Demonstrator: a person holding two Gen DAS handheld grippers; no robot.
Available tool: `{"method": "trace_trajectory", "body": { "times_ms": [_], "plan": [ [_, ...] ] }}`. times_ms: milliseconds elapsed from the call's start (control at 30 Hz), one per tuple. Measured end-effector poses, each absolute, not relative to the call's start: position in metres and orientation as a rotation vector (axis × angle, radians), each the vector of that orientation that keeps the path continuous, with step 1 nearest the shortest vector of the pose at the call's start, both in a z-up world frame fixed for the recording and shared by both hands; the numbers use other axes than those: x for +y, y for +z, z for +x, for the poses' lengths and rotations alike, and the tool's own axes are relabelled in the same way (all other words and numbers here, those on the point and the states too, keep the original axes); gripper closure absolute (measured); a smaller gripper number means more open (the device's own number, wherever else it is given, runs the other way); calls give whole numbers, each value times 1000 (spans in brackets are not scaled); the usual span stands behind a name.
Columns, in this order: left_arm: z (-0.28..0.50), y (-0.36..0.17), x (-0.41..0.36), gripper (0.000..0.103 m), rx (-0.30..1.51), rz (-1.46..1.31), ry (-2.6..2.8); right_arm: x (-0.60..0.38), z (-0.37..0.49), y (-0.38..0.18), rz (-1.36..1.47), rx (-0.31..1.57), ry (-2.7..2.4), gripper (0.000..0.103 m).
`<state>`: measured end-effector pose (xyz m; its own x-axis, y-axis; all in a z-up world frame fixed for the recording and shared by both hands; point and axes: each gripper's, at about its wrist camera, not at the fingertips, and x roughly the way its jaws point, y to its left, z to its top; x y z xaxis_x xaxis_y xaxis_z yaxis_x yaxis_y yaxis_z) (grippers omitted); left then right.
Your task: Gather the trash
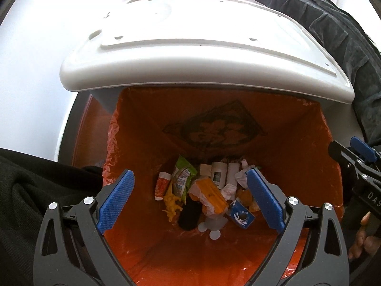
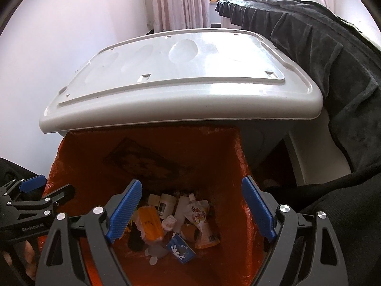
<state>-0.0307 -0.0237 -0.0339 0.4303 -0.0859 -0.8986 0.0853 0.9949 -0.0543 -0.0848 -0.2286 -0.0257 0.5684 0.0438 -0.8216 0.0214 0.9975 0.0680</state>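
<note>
The left gripper [image 1: 190, 197] and right gripper [image 2: 191, 208] both gape empty above the orange-lined bin [image 1: 297, 143], where the mixed wrappers, bottles and cartons [image 1: 204, 190] lie; the raised white plastic lid [image 2: 178, 90] could drop onto either, I judge

Glossy plastic lid [image 2: 181, 90]; crinkly orange bag liner [image 1: 238, 109] (thin film); dark cloth [image 2: 333, 71].

Trash [image 1: 209, 195] in bin bottom, lid [image 1: 202, 54] raised behind.

L claw [image 1: 190, 199] wide open, empty, R claw [image 2: 191, 209] same, both angled down
</note>
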Motion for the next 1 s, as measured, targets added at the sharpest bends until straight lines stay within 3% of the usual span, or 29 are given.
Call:
{"method": "trace_trajectory", "body": {
  "times_ms": [633, 1000],
  "plan": [
    [-32, -32, -21, 9, 1104, 6, -71, -228, -82, -30, 74, 984, 11, 19],
    [-32, -30, -21, 9, 1099, 5, -63, -229, -85, -30, 78, 973, -1, 11]
  ]
}}
